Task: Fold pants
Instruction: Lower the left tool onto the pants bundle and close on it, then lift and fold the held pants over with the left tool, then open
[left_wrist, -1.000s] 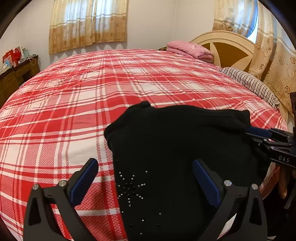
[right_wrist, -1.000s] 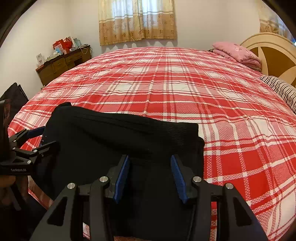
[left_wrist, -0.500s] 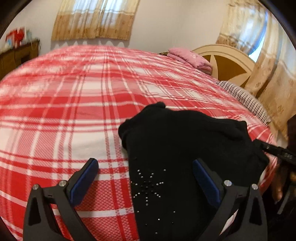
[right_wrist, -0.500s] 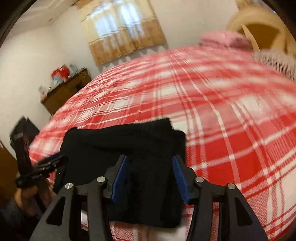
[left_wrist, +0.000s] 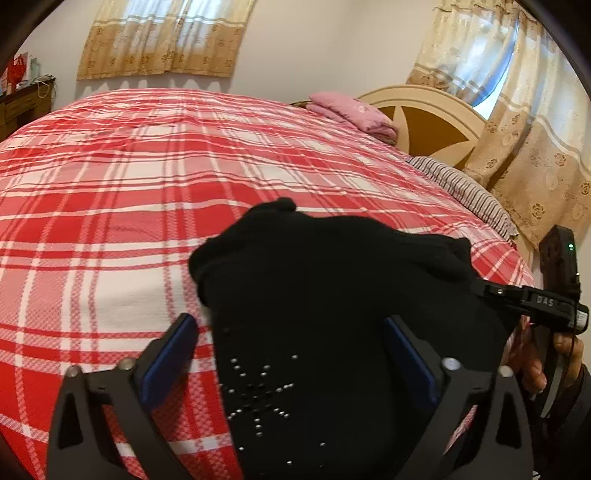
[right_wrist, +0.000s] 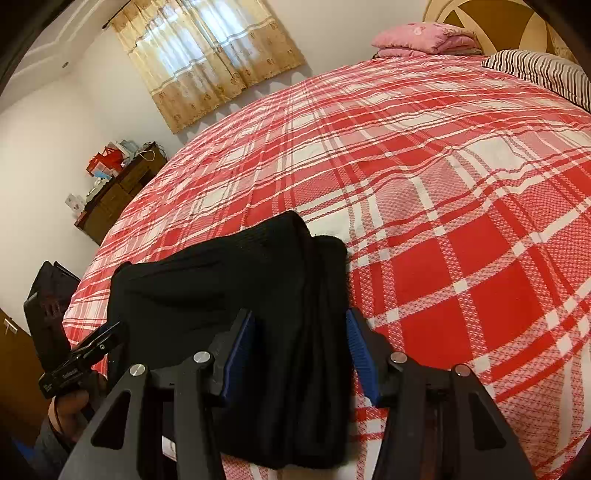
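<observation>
Pants: the black pants (left_wrist: 332, 295) lay folded into a compact stack at the near edge of the bed (left_wrist: 147, 184), on its red-and-white plaid cover; small studs showed on the near part of the top layer.
Left hand-held gripper: the left hand-held gripper (left_wrist: 291, 354) stood wide open over the left end of the stack, one blue pad above the plaid cover, the other above the black cloth; its jaws had just been closing a little, with the pants between them but not pinched.
Right hand-held gripper: the right hand-held gripper (right_wrist: 301, 349) stood about half open, straddling the right end of the stack; whether its pads pressed the cloth I could not tell.
Hand: a hand (left_wrist: 532, 358) held the right tool's grip, at the far right of the left view.
Far end: pink bedding (left_wrist: 351, 112) lay against the headboard (left_wrist: 424, 122), a striped pillow (left_wrist: 461, 188) to its right.
Left wall: a wooden dresser (right_wrist: 118, 195) stood there.
</observation>
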